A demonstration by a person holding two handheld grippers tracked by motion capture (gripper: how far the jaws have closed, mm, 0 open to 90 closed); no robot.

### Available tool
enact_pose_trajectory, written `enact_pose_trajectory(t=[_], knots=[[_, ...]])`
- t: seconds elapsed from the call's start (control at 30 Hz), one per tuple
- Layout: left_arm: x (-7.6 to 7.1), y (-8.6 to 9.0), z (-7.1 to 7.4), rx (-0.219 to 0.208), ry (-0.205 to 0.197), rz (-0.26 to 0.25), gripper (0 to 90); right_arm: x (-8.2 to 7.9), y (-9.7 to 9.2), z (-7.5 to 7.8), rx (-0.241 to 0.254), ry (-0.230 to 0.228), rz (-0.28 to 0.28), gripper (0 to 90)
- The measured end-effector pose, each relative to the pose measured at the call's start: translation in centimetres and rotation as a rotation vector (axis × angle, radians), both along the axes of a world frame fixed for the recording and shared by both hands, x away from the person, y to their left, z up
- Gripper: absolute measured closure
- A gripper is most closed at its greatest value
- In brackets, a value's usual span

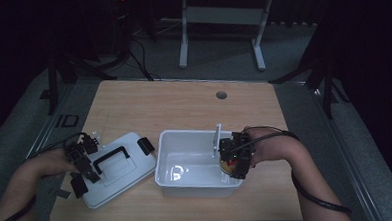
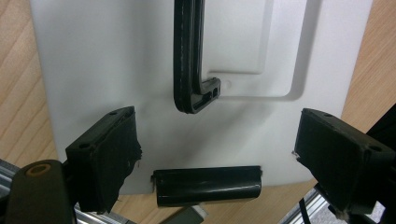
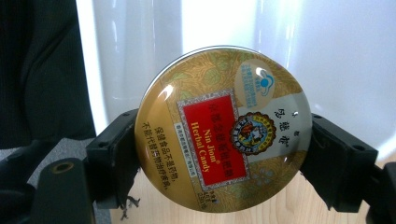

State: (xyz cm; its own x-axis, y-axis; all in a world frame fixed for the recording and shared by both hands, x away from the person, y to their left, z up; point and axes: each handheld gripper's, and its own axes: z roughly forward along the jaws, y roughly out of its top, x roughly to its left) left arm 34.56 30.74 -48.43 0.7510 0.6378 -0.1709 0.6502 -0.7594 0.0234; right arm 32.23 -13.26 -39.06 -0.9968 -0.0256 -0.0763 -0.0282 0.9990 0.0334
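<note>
Your right gripper point(image 1: 234, 160) is clamped on the round candy tin point(image 3: 223, 128), jaws pressing its rim from both sides. In the right gripper view the tin's printed face is toward the camera, the label text running sideways; being round, it has no long axis. In the high view the tin sits at the right end of the white tub point(image 1: 187, 177), over the tub's inside and close to its right wall. The tub's middle and left are bare, so there is room to that side.

Your left gripper point(image 1: 81, 165) is open, jaws spread over the white lid point(image 1: 129, 166), gripping nothing. In the left gripper view the lid's black handle point(image 2: 189, 60) runs away from the camera, its near end between the jaws, and a black latch point(image 2: 208, 185) sits at the lid's near edge. The lid lies flat on the bench point(image 1: 183, 103), just left of the tub, its near corner by the bench's front edge. The far half of the bench is open.
</note>
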Motion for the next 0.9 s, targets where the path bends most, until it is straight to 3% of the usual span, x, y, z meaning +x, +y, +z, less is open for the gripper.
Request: enact_pose_trajectory(t=[0.23,0.47,0.9], knots=[[0.0,0.1,-0.3,0.002,0.006,0.001,13.2,0.1,1.2,-0.8,0.009,0.01,0.017,20.2],[-0.1,0.2,-0.5,-0.001,0.008,0.002,13.2,0.5,2.3,-2.6,-0.015,0.018,0.035,20.2],[-0.2,0.3,-0.6,-0.004,0.009,0.003,13.2,1.7,2.6,-5.9,-0.049,0.05,0.02,20.2]])
